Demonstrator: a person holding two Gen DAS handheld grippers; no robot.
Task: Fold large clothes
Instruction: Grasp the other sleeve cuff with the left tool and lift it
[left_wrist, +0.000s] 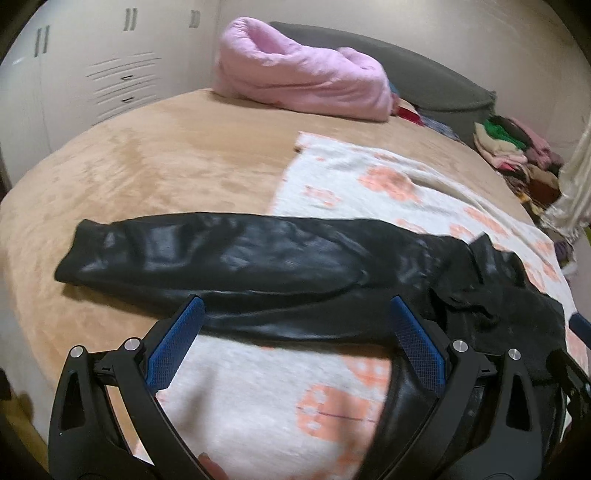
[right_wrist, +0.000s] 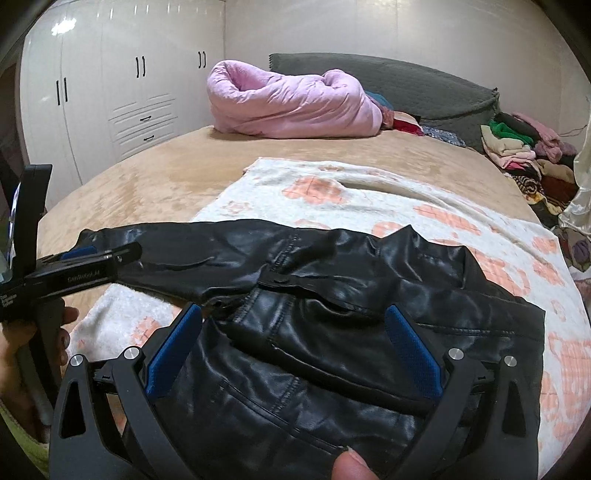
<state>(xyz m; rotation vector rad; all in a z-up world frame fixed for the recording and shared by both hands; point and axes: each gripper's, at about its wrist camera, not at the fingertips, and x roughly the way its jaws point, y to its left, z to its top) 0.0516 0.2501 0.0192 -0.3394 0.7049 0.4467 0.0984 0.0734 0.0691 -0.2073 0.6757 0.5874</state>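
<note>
Left wrist view: the left gripper (left_wrist: 295, 314) hangs low over the near edge of the bed (left_wrist: 155, 155), its blue-padded fingers (left_wrist: 177, 343) spread wide with nothing between them. A black leather jacket (left_wrist: 229, 258) lies flat across the middle of the frame on a white blanket with orange motifs (left_wrist: 369, 184); one sleeve (left_wrist: 122, 251) stretches toward the left onto the tan bedcover.

Right wrist view: the right gripper (right_wrist: 293, 321) is poised above the jacket's body (right_wrist: 314, 350) in the lower centre, jaws fully apart and gripping nothing; a fingertip (right_wrist: 351, 465) shows at the bottom edge. At the left edge, a hand (right_wrist: 22, 354) holds the left gripper's handle, the tool pointing rightward with its tip over the sleeve. A rolled pink duvet (right_wrist: 288, 103) lies at upper centre, a clothes pile (right_wrist: 524, 155) at upper right.
</note>
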